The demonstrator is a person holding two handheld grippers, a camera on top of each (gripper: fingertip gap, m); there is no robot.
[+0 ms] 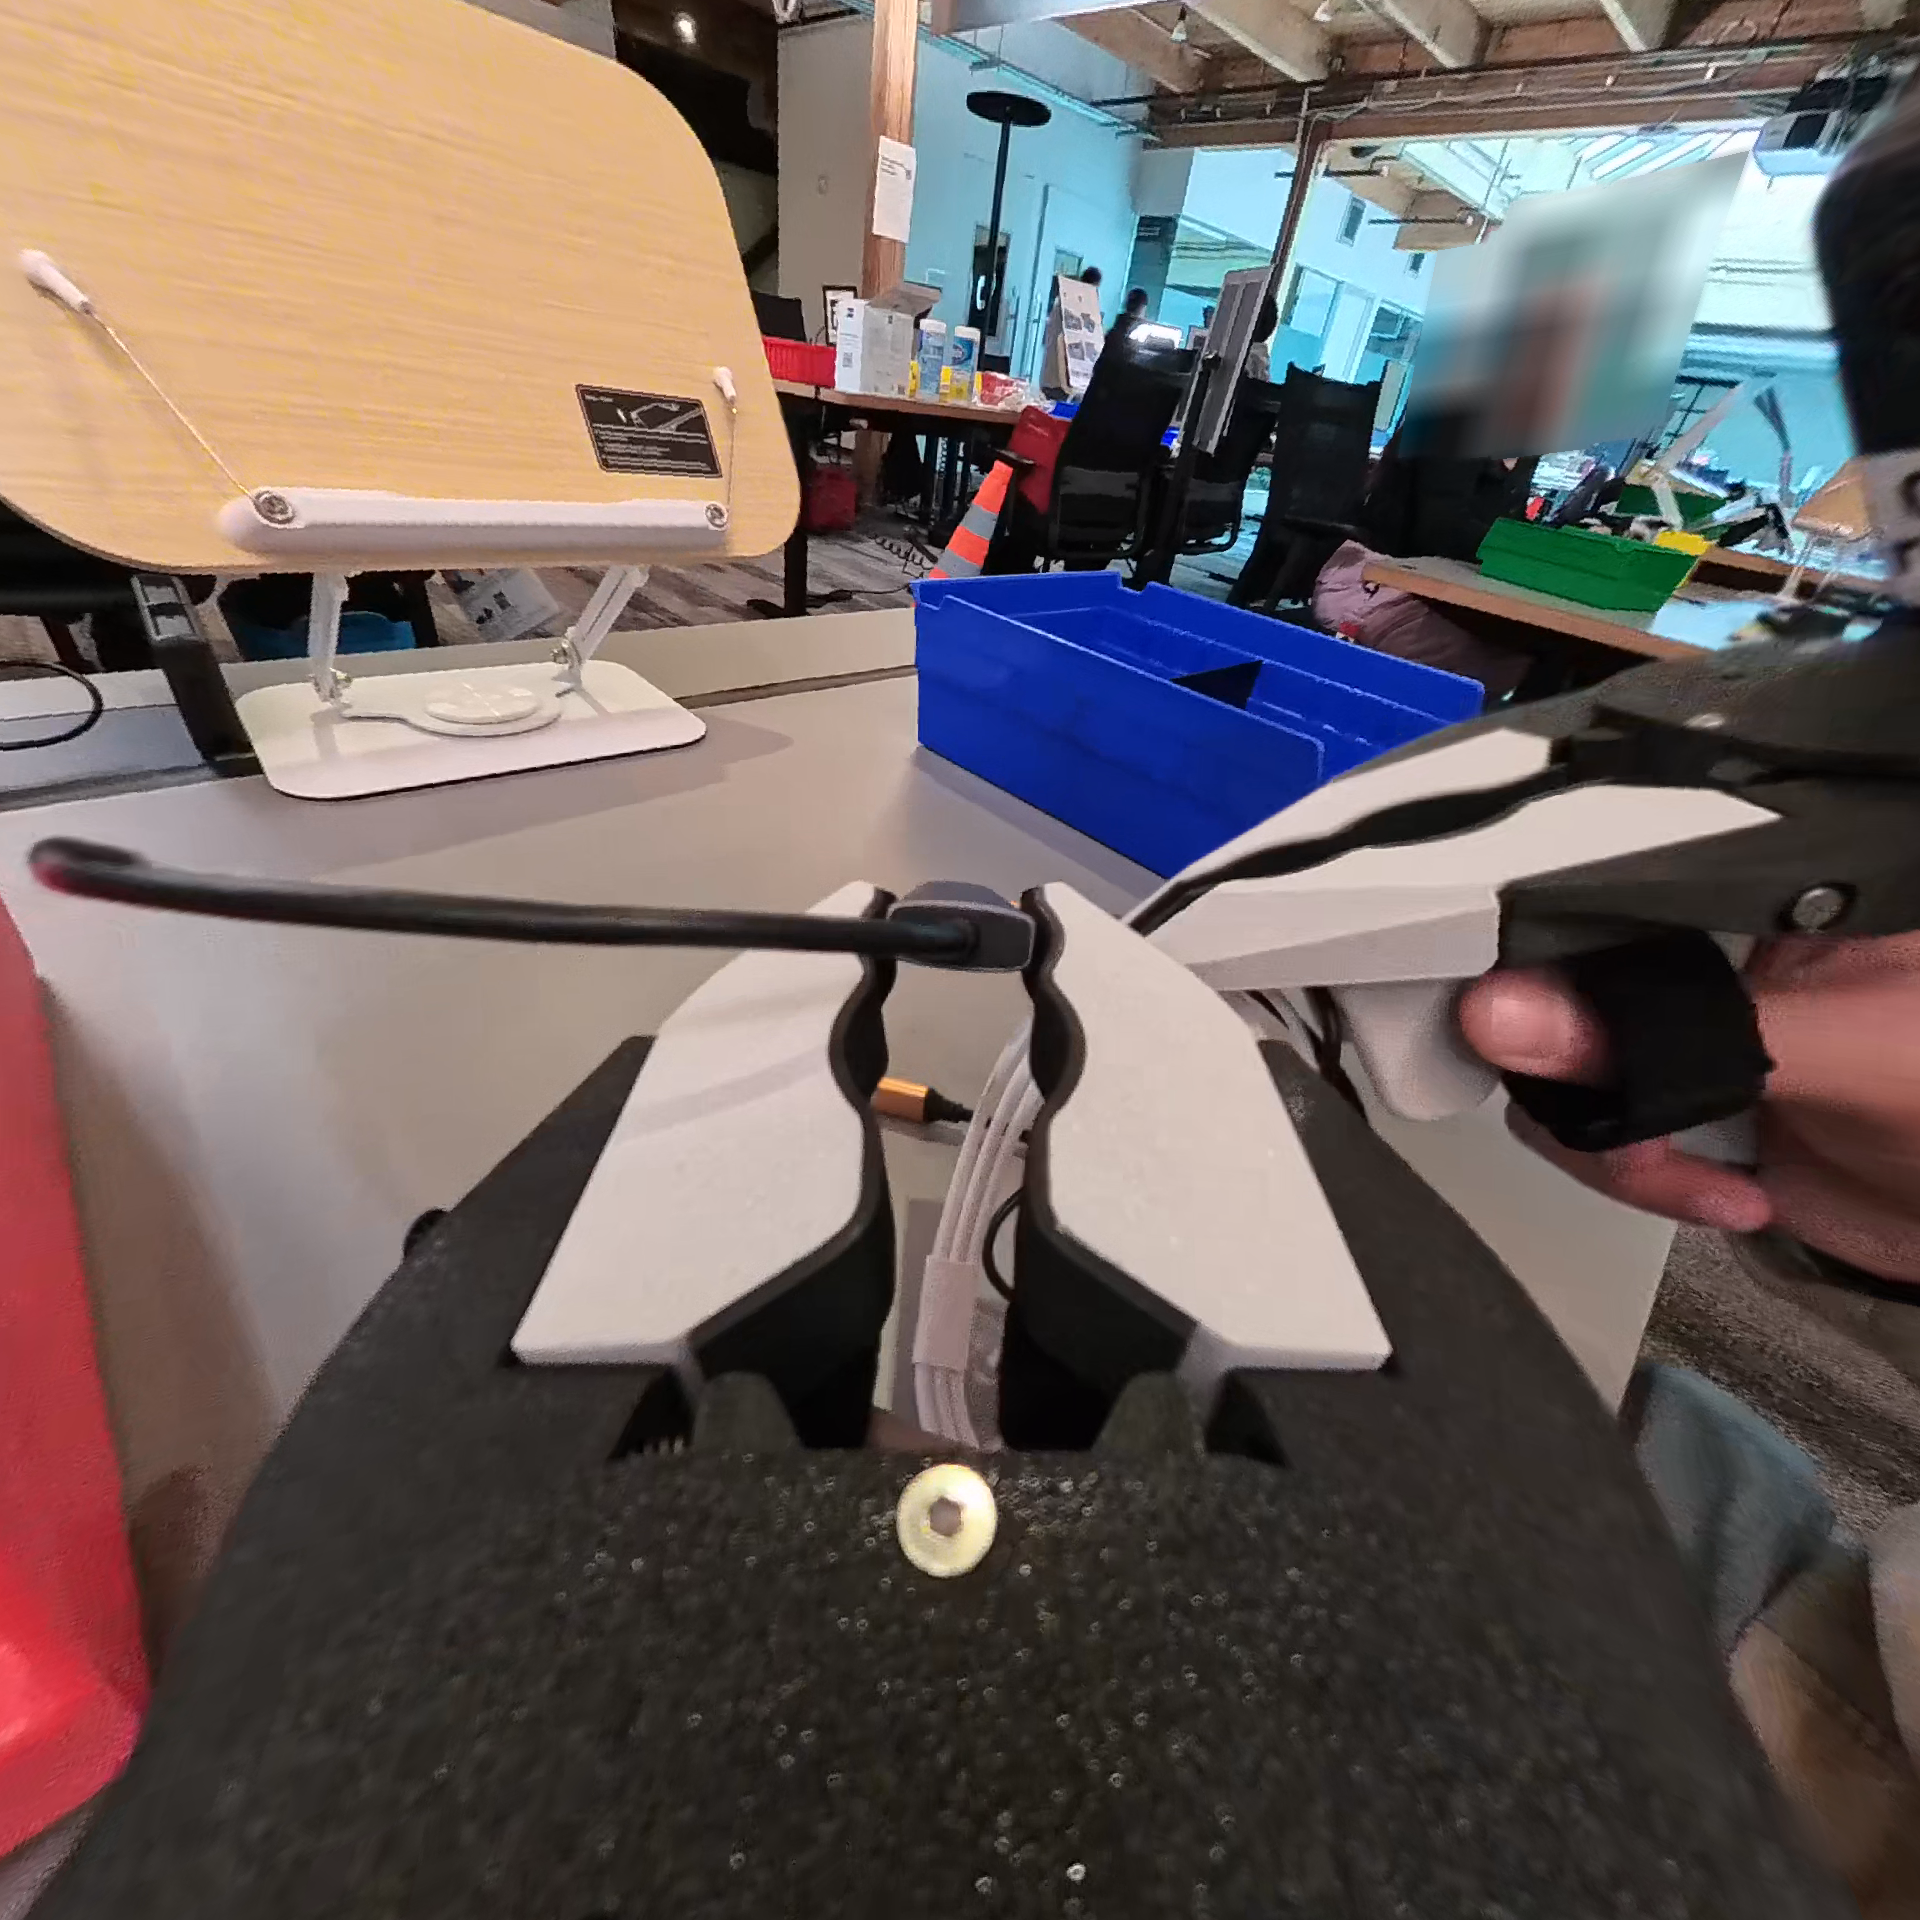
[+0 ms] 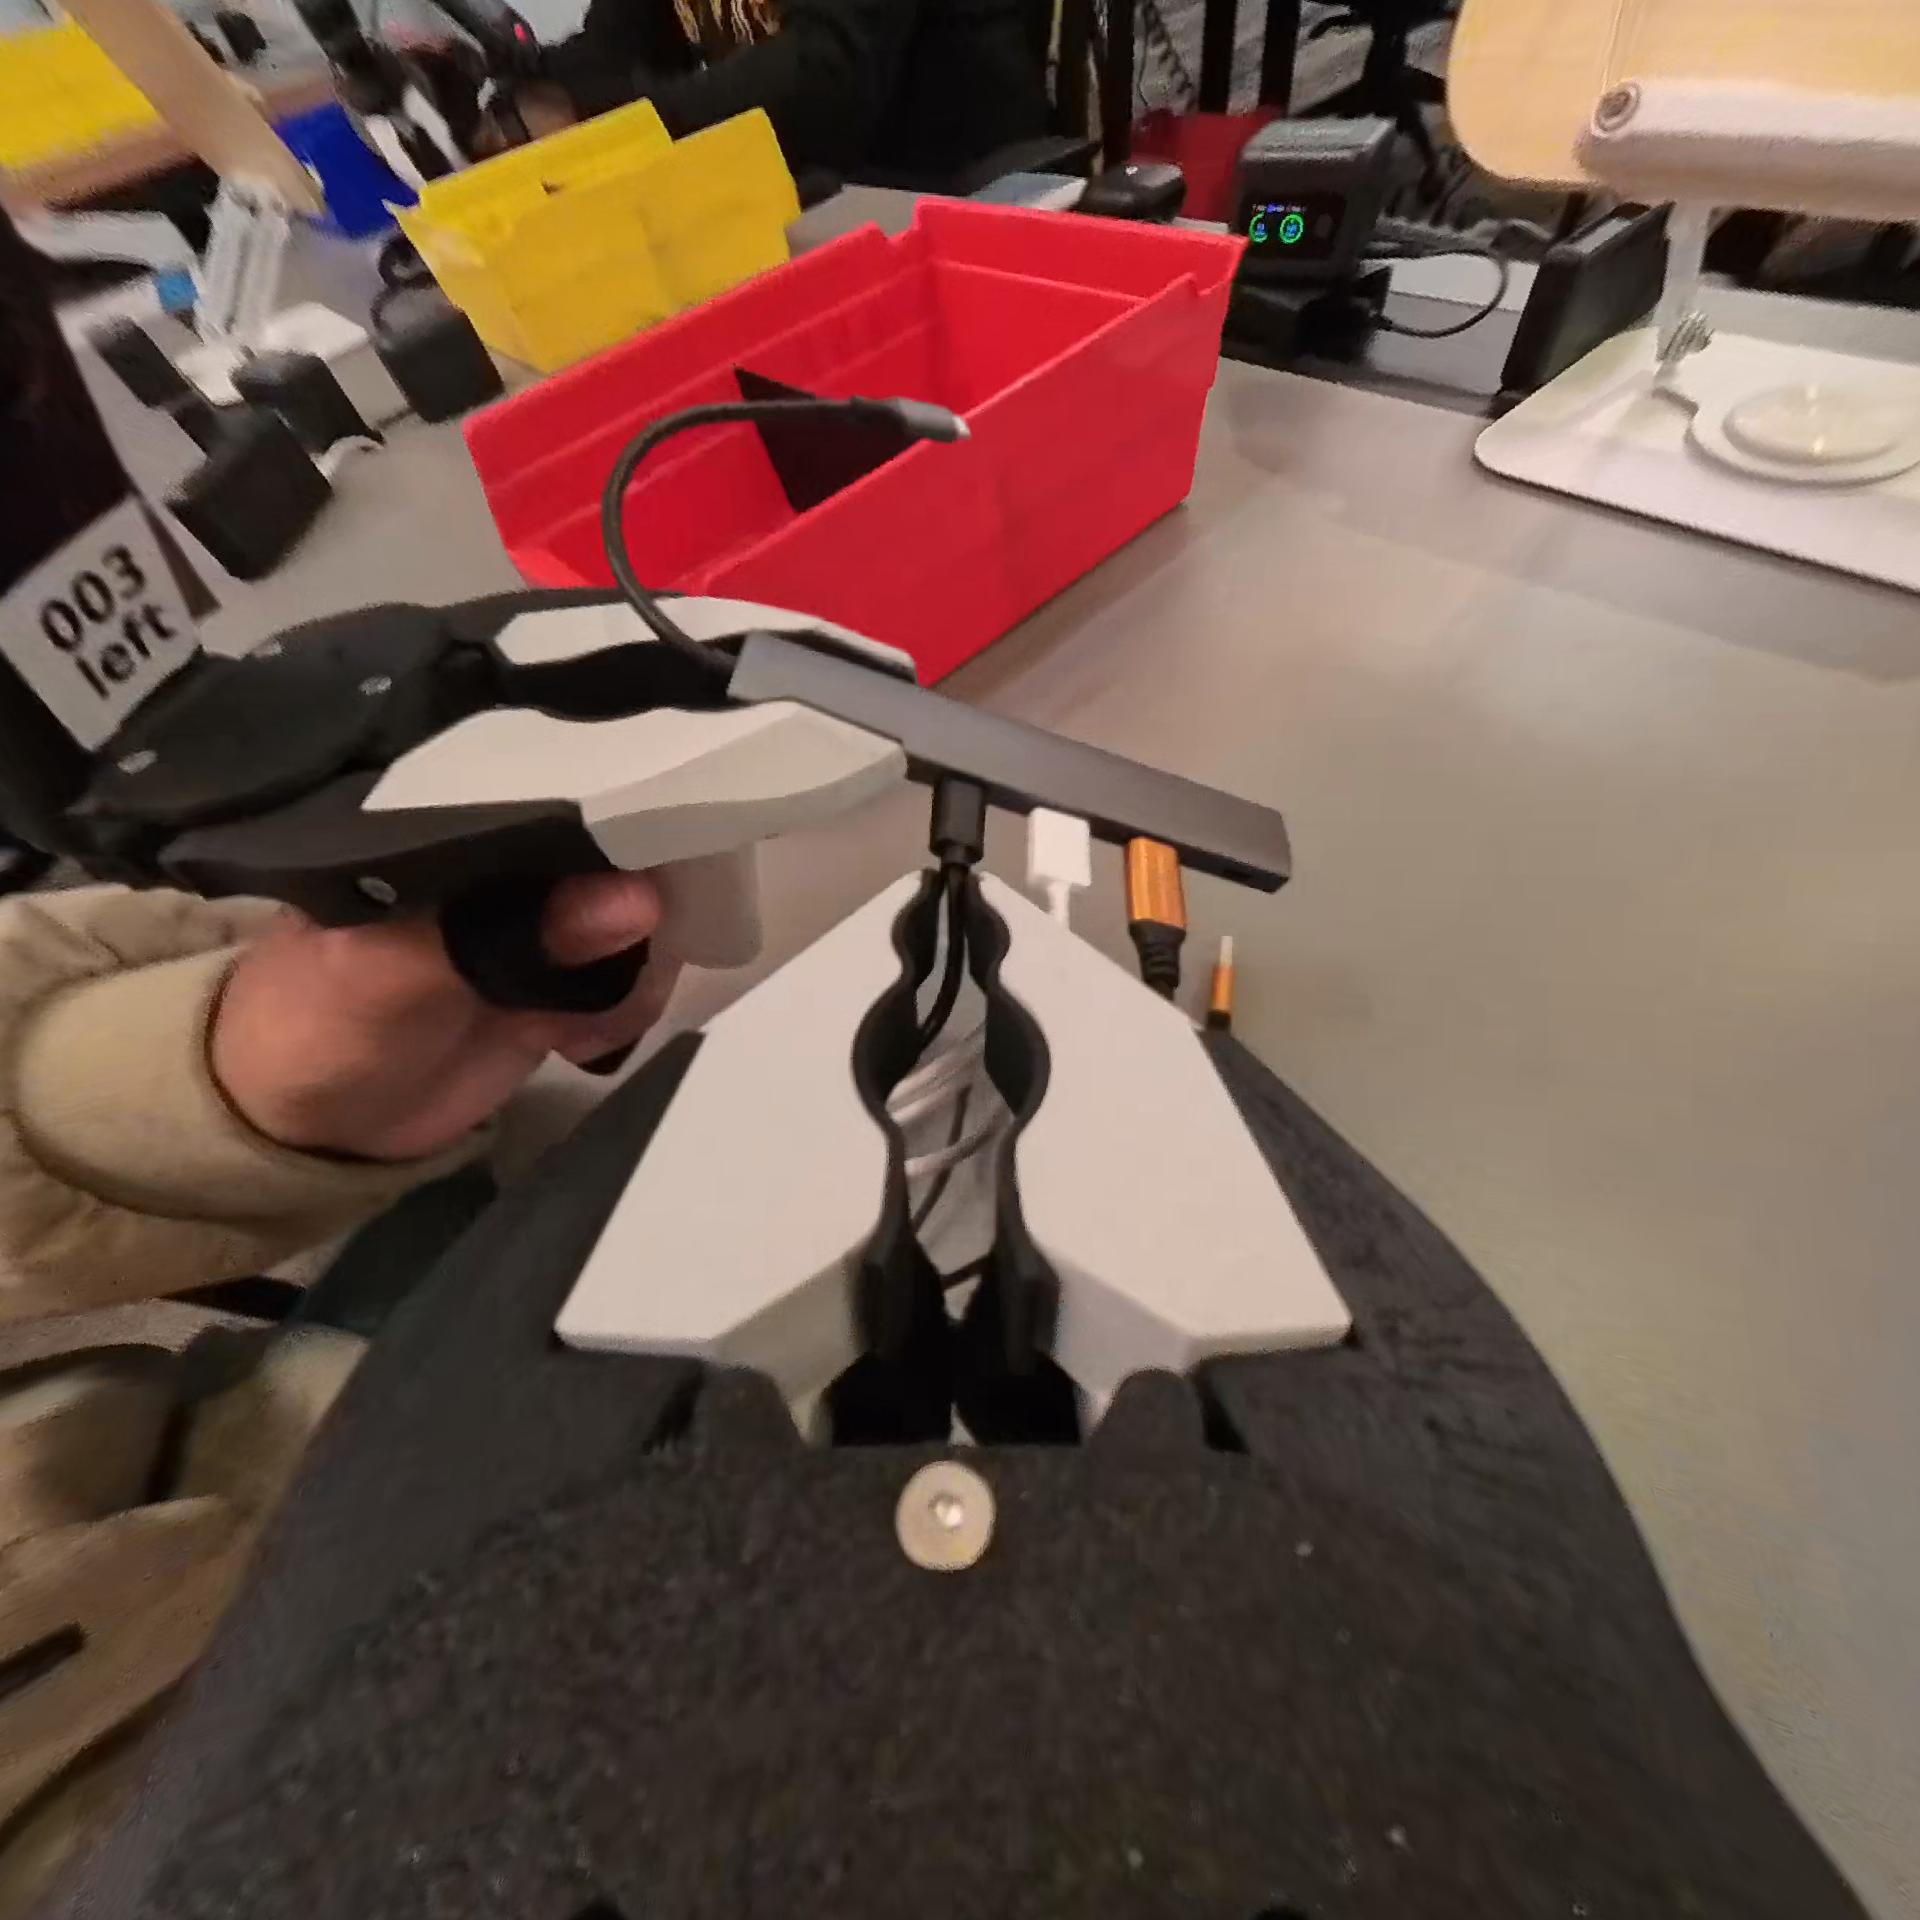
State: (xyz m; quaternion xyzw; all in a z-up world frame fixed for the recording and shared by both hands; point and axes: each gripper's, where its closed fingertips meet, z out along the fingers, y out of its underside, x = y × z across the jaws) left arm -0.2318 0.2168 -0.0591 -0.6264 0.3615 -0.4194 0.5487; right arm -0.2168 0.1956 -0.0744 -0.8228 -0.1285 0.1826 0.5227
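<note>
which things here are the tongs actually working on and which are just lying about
In use:
left tongs shut on the grey hub
right tongs shut on the black cable plugged into the hub
white plug and orange plug, also in the hub

Lying about:
red bin
blue bin
wooden stand

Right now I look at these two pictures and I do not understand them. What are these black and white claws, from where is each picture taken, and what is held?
These are not robot arms. A person holds a two-finger gripper in each hand, and each gripper carries a camera looking along its fingers. In the left wrist view, the left gripper is shut on one end of a dark hub. In the right wrist view, the right gripper is shut on a black cable plugged into the hub, beside a white plug and an orange plug. On the grey table stand a red bin, a blue bin and a wooden stand.
</note>
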